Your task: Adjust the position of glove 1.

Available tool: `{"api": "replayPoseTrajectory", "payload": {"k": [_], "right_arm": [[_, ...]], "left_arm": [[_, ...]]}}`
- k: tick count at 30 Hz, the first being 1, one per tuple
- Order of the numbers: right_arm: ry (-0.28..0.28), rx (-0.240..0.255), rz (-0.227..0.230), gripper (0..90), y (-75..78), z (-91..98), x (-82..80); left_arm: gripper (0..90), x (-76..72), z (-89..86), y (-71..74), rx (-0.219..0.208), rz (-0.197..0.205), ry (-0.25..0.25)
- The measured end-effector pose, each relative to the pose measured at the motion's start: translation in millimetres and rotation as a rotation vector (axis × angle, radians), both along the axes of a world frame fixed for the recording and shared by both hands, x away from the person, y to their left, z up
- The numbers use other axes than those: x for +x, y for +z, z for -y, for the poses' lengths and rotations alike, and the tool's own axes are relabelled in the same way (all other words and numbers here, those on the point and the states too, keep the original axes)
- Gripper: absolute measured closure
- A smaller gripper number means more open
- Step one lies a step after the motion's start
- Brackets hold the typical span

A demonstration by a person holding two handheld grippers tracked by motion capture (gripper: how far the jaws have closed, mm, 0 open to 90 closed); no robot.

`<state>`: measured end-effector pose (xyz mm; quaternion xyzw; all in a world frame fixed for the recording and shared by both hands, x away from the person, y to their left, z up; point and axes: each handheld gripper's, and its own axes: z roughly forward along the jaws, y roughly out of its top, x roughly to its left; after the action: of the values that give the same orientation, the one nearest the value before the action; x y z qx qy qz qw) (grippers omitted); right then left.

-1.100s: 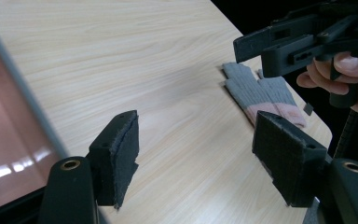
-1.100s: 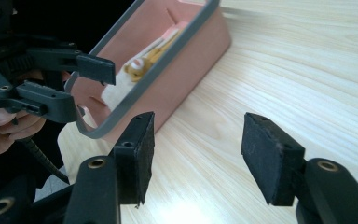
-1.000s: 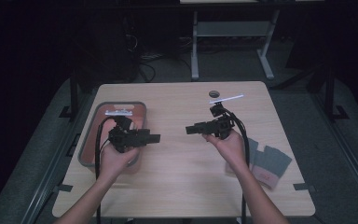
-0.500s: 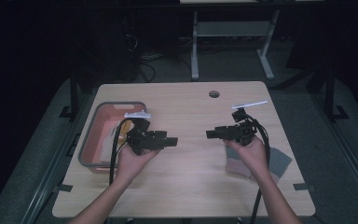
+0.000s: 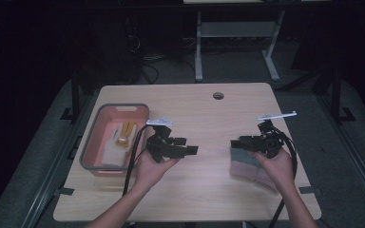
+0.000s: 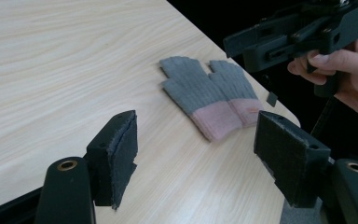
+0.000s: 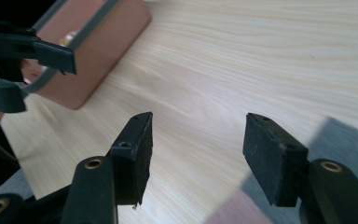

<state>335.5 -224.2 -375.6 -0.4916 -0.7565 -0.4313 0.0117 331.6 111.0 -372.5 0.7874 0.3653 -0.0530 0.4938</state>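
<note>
Both grippers moved rightward, padded fingers parted, empty, near knitted gloves.

no readable text, labels or signs

Room dim; light fell mainly on the tabletop, pale wood grain, with a round cable hole near its far edge. Grey floor surrounded the tabletop. Beyond its far edge stood a white-legged table frame, with dark cables on the floor to that frame's left.
</note>
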Motion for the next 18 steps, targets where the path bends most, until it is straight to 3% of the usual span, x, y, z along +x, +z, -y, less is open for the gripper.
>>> {"api": "replayPoseTrajectory", "payload": {"k": [5, 18], "right_arm": [[-0.041, -0.034, -0.014, 42.0, -10.0, 22.1, -9.6], [-0.104, -0.122, -0.014, 42.5, -24.5, 50.6, -24.2]], "left_arm": [[29.7, -1.2, 13.7, -6.0, 0.008, 0.0, -0.023], [29.6, -3.5, 35.4, -17.5, 0.012, -0.004, -0.058]]}}
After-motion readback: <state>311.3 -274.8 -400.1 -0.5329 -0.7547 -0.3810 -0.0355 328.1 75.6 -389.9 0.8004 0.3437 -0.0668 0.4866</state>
